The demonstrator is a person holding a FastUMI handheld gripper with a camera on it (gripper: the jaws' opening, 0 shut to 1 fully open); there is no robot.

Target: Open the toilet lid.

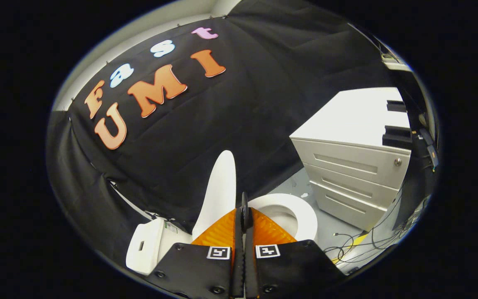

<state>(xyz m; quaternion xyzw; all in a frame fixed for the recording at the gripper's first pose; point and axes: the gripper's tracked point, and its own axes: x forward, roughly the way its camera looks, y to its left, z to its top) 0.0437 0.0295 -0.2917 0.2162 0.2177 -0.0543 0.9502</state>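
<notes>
**A:** Where is your gripper at this moment?

**B:** My gripper [244,207] points down over the toilet, and its 2 fingers [239,232] lie pressed together along their whole length, with no gap I can make out and nothing caught between them.

**A:** And the toilet lid?

**B:** The toilet lid [218,191] stands raised, nearly upright, just ahead of my fingertips and a little to their left. It is a white oval seen almost edge-on, rising against the black cloth wall [230,108]. My fingers sit close beside it, but I cannot tell whether they touch it.

**A:** What lies under it?

**B:** The white toilet seat [305,216] is down on the bowl, an open ring showing just to the right of my fingers and partly hidden behind them. To the left of the lid is the white cistern [147,245], close against the cloth.

**A:** Anything else nearby?

**B:** Beyond the seat, to the right, stands a white drawer cabinet [347,166] with 3 drawer fronts and a small round lock on the top one. It rests on a grey floor [330,232], and loose cables [367,241] trail over that floor near its base, well apart from the toilet
</notes>
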